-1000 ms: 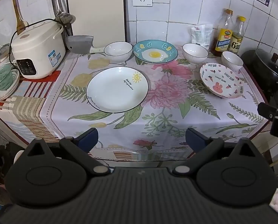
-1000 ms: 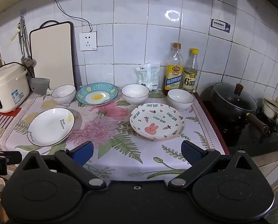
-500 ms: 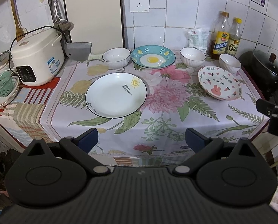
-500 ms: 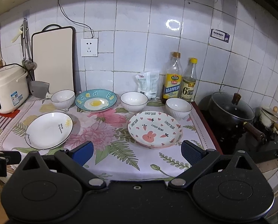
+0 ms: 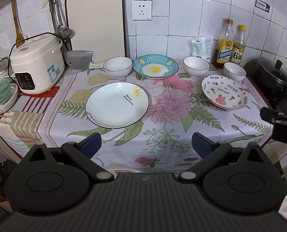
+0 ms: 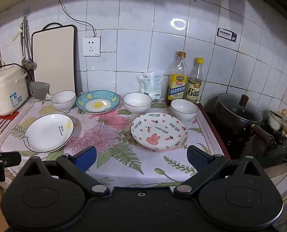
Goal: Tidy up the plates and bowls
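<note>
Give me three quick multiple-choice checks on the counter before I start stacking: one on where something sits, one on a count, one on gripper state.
1. Where is the bunny plate?
A. beside the rice cooker
B. at the right end of the cloth, in front of a white bowl
C. on the stove

2. How many white bowls stand on the cloth?
A. two
B. three
C. five

3. What state is the right gripper in?
A. open and empty
B. shut on a bowl
C. shut on a plate

Answers:
1 B, it lies just in front of the right bowl.
2 B, the left bowl, the middle bowl and the right one.
3 A, its jaws stand wide apart short of the dishes; the left gripper is the same.
</note>
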A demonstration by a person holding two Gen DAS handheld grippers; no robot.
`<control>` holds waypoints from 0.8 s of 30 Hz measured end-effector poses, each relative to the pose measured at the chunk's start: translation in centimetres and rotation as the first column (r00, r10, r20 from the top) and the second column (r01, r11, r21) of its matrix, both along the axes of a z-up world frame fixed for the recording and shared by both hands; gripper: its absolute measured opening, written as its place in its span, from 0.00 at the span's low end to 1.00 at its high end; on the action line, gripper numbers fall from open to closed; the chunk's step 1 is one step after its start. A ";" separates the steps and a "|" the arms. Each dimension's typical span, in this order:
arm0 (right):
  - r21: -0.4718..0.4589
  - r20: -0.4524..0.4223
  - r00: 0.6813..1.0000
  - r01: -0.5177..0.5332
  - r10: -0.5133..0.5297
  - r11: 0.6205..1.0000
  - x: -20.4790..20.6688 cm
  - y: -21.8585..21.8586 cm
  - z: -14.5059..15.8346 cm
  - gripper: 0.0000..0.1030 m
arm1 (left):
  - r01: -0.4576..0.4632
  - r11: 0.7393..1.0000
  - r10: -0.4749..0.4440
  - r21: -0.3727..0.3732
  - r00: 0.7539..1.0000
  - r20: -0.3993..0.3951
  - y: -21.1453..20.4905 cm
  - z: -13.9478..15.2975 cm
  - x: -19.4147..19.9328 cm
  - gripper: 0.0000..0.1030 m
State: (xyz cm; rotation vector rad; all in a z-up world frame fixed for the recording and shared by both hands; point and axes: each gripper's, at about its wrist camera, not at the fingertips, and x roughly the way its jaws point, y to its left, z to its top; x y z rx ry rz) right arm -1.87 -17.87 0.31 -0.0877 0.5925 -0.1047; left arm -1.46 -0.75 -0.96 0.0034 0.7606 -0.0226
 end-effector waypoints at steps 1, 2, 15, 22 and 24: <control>-0.001 0.002 1.000 0.000 0.000 1.000 0.0 0.0 0.0 0.98 | 0.000 1.000 0.000 0.005 1.000 -0.003 0.1 0.0 0.1 0.98; -0.003 0.005 1.000 0.001 -0.001 1.000 0.0 0.0 0.0 0.98 | -0.002 1.000 0.002 0.009 1.000 -0.007 0.1 -0.1 0.2 0.98; -0.020 0.009 1.000 -0.004 0.004 1.000 0.1 0.2 -0.2 0.98 | -0.021 1.000 0.021 0.012 1.000 -0.017 0.8 -1.0 0.2 0.99; -0.053 0.039 0.999 -0.008 0.010 0.999 -0.2 0.6 -0.3 0.98 | -0.026 1.000 0.026 0.000 1.000 0.010 0.8 -0.6 0.1 0.99; -0.078 0.050 0.999 -0.005 0.009 0.997 -0.3 0.8 -0.3 0.98 | -0.025 1.000 0.025 0.003 1.000 0.010 0.8 -0.6 0.2 0.99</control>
